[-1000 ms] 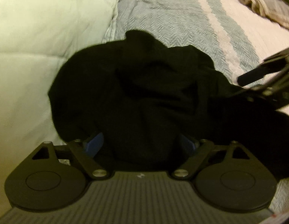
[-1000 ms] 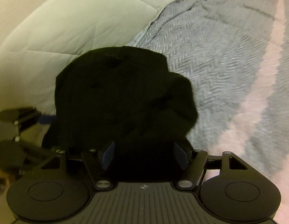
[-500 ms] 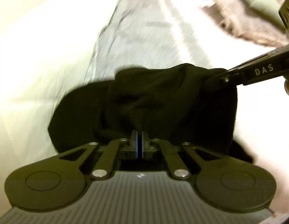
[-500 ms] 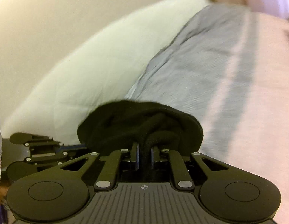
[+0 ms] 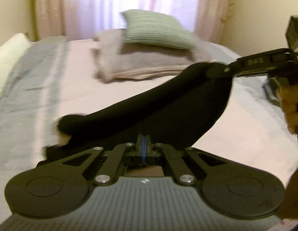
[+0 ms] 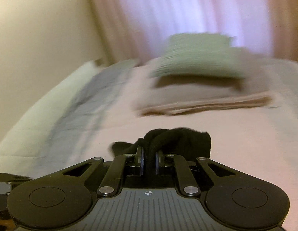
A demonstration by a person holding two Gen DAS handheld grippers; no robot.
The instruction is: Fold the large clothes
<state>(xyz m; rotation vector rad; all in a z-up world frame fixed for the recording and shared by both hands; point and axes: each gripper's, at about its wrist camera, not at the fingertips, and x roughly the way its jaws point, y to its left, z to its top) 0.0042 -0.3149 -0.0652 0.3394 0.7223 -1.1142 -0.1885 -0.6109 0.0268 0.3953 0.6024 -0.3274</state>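
A black garment (image 5: pixel 168 111) hangs stretched above the bed in the left wrist view. My left gripper (image 5: pixel 143 144) is shut on its near edge, pads pressed together. My right gripper (image 5: pixel 216 71) pinches the far upper corner at the right, with a hand (image 5: pixel 289 111) behind it. A loose end of the cloth droops at the left. In the right wrist view my right gripper (image 6: pixel 149 154) is shut on a thick bunched fold of the black garment (image 6: pixel 179 136). The rest of the cloth is hidden below that camera.
The bed has a pink cover (image 5: pixel 75 88) with a grey-blue stripe (image 5: pixel 25 80) on its left. A green pillow (image 5: pixel 156 28) lies on a folded beige blanket (image 5: pixel 149 65) at the head. Curtains (image 5: pixel 129 0) hang behind. A white quilt (image 6: pixel 33 119) runs along the wall side.
Both grippers went from open around the heaped garment to shut on it. They then rose and moved apart, lifting and stretching the cloth, and both views swung up toward the bed's head.
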